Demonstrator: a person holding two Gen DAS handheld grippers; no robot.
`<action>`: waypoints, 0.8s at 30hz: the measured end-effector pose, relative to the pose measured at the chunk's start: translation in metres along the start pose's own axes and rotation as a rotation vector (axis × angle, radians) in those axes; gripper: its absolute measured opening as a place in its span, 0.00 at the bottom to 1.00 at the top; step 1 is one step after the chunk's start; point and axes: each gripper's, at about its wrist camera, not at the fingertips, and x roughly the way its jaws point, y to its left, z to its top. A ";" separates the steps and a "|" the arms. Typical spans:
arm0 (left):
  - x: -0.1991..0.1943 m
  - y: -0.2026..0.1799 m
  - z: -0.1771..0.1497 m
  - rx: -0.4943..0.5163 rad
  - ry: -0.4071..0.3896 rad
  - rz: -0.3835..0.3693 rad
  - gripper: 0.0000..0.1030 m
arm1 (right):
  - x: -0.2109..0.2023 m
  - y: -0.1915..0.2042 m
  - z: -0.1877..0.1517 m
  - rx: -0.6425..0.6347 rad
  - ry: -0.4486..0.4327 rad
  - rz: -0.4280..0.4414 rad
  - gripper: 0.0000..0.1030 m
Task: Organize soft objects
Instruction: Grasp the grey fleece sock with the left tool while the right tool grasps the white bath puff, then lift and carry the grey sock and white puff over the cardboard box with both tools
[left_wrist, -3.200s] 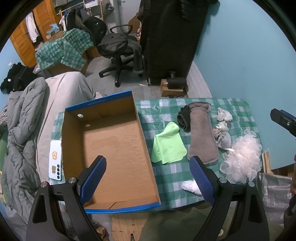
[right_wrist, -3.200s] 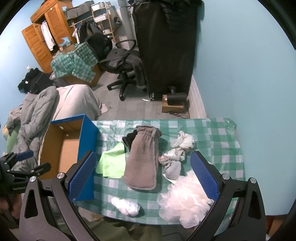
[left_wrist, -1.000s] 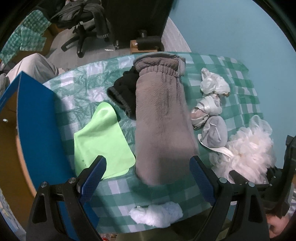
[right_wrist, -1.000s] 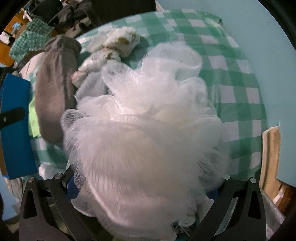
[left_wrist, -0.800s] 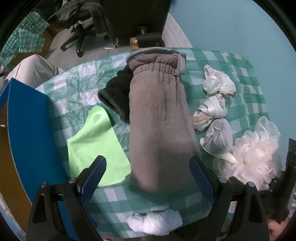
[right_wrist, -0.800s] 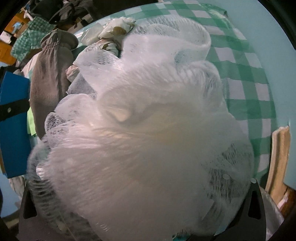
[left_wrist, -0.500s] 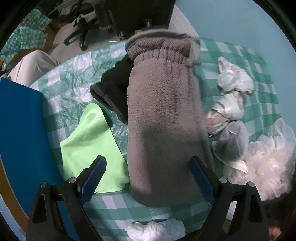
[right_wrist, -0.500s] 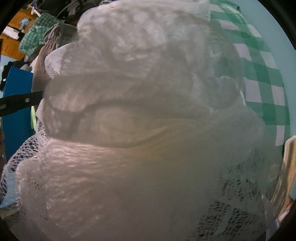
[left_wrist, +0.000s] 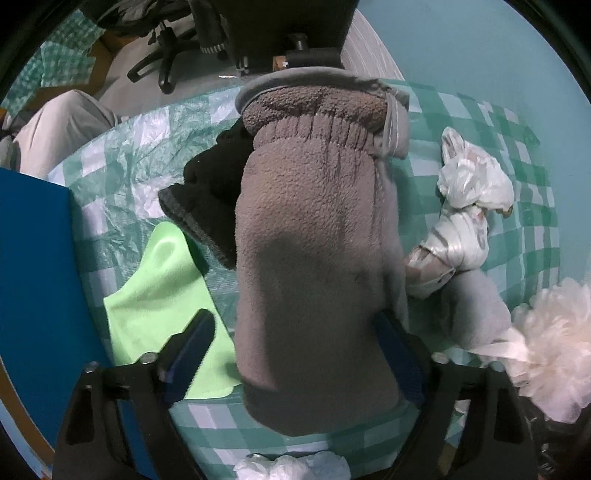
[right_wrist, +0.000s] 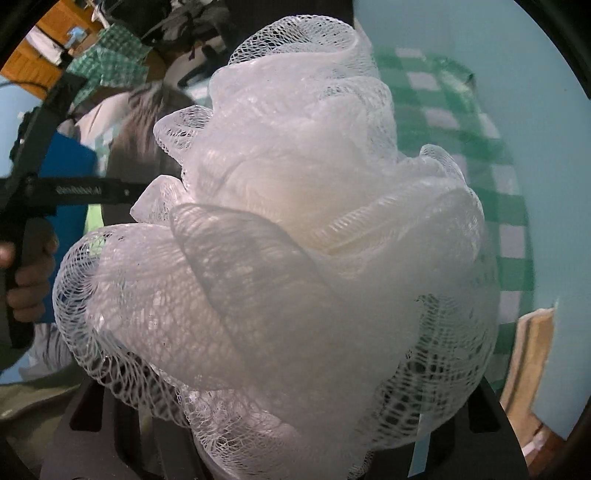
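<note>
The left gripper (left_wrist: 295, 354) has been brought down from its higher position of a second ago and is now set astride the near end of the grey fleece mitten (left_wrist: 317, 258). Its jaws are closing, with the mitten between them; the left pad (left_wrist: 188, 354) is seen apart from the fleece, over the green cloth (left_wrist: 159, 295), so no grip is yet made. The mitten lies flat on the checked worktop (left_wrist: 122, 158), with a black glove (left_wrist: 207, 199) partly under its left edge and the crumpled bags and small grey item (left_wrist: 476, 314) just beside it on the right.

The right gripper (right_wrist: 295, 424) is closing on the white mesh bath pouf (right_wrist: 295, 229), which now fills its view far more than a second ago. The pouf appears bunched between the jaws and raised off the worktop; the pads themselves are hidden by mesh, so the hold is judged rather than seen. In the left wrist view the pouf (left_wrist: 554, 343) is found at the right edge.

The blue box (left_wrist: 37, 277) stands to the left of the cloth. It is judged that both soft items are being secured for transfer to it. The black glove risks being dragged along with the mitten.
</note>
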 end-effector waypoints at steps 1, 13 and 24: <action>0.001 0.000 0.000 -0.007 0.003 -0.008 0.76 | -0.005 -0.004 -0.001 0.004 -0.005 -0.004 0.61; -0.019 -0.008 -0.017 0.016 -0.070 -0.051 0.18 | -0.037 -0.013 -0.012 -0.024 -0.078 -0.010 0.61; -0.048 -0.017 -0.046 0.063 -0.157 -0.043 0.14 | -0.043 -0.015 0.010 -0.075 -0.094 -0.001 0.61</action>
